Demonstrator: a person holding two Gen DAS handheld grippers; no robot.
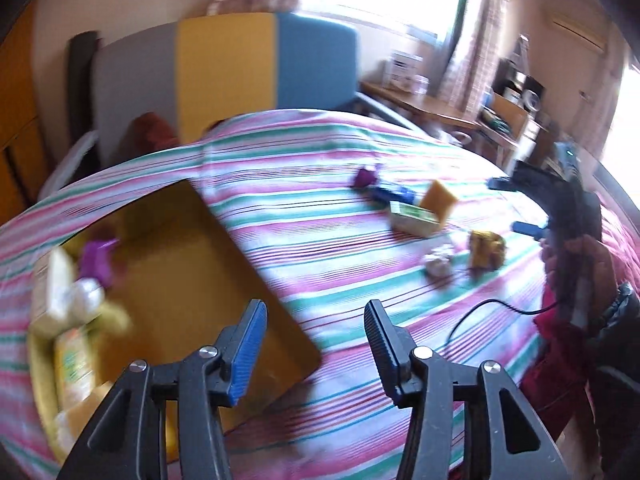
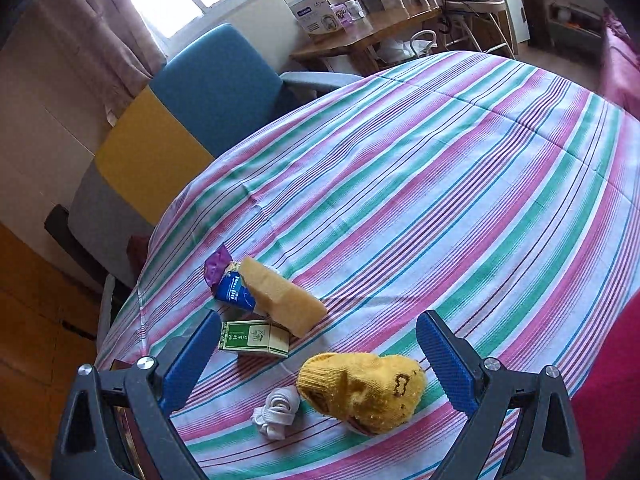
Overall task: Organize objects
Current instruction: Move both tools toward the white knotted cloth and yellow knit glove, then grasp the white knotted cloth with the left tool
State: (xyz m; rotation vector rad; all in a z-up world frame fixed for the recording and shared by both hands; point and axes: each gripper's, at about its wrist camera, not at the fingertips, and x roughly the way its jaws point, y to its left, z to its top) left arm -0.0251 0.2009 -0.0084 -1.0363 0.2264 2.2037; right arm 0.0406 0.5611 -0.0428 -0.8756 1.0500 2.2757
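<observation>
Hovering right gripper (image 2: 316,364): fingers wide apart, empty, above the yellow sock (image 2: 362,390).
Around sock: white sock (image 2: 276,410), green box (image 2: 256,338), sponge (image 2: 280,296) nearby.
Left gripper (image 1: 316,344): fingers apart, empty, beside the tray (image 1: 192,264).
Surface: striped bed (image 2: 440,184).

A bed covered by a pink, green and white striped sheet (image 2: 420,184) is seen. Ahead of the right tool, a yellow knitted sock (image 2: 362,394), white rolled cloth (image 2: 276,410), green-and-white carton (image 2: 254,338), tan sponge block (image 2: 282,296), blue packet (image 2: 234,292) and purple wrapper (image 2: 216,264) are laid on it. Left of the left tool, a yellow open box (image 1: 192,280) is set.
</observation>
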